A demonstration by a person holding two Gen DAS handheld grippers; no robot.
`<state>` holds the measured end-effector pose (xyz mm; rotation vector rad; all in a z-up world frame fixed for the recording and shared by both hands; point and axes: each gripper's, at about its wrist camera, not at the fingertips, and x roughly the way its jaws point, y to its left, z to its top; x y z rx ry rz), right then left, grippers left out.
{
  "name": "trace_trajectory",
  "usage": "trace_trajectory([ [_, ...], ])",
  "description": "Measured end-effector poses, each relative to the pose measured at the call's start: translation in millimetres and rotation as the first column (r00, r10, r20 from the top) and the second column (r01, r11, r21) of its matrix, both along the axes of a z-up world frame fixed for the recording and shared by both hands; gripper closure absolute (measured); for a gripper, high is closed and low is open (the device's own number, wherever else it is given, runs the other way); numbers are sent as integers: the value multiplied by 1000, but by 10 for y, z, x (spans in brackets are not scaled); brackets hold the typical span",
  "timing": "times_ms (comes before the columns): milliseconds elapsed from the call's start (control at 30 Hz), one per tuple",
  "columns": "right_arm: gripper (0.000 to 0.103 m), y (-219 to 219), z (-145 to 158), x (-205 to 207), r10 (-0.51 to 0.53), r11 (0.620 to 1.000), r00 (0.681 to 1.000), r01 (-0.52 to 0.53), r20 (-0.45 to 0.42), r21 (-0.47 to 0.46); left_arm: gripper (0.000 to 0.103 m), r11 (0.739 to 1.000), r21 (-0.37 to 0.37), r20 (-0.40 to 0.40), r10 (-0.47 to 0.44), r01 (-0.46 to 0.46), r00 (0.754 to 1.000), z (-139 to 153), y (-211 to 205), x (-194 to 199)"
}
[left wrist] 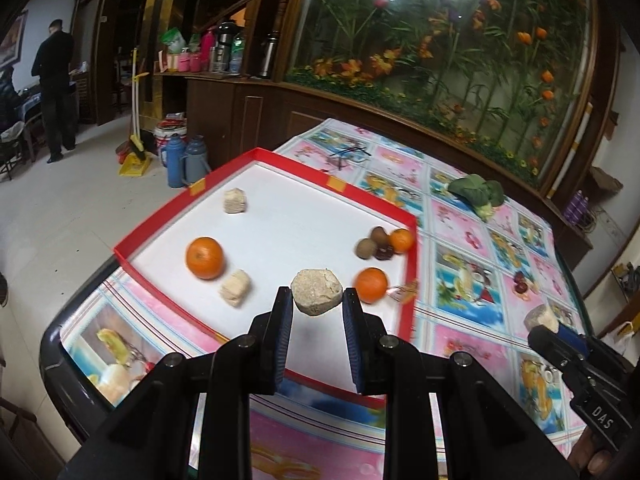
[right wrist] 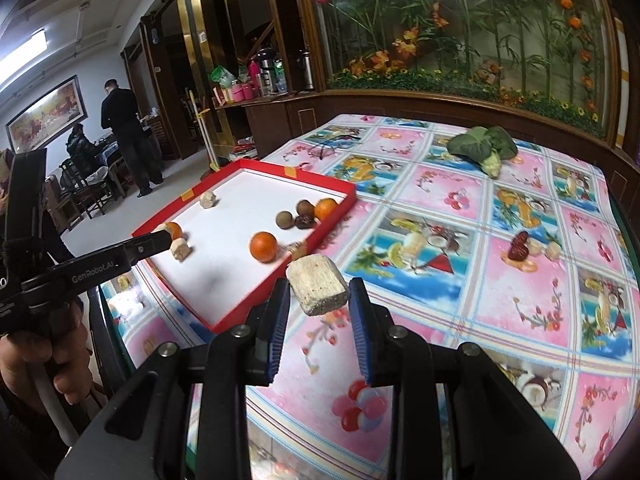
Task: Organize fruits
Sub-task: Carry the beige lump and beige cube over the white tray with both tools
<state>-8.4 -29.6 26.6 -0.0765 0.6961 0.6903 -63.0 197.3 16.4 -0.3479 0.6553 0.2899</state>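
Your left gripper (left wrist: 317,295) pinches a beige cake (left wrist: 316,291) in its fingers above the red tray (left wrist: 411,280) of oranges (left wrist: 204,258), while your right gripper (right wrist: 319,290) clamps another cake (right wrist: 316,290) over the counter (right wrist: 500,280).

White lettering "GenRobot.AI" runs along the black plastic left gripper (right wrist: 158,242); the black plastic right gripper (left wrist: 550,326) apparently reads "DAS".

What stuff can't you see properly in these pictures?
- Left wrist view: the wrapped thing by the red tray edge is motion-blurred; what it is cannot be told.
- Right wrist view: the left gripper covers part of an orange.
- Left wrist view: the right gripper is cut off by the frame edge.
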Motion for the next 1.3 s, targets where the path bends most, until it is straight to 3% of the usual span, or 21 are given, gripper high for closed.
trace_trajectory([
  [867,71,1254,-61,826,124,990,991,-127,-45,-55,79,999,23,-79,51,-49,996,-218,323,249],
  [1300,71,1687,-320,1130,169,979,979,-181,-116,-95,79,997,45,-103,71,-67,992,-261,414,385],
])
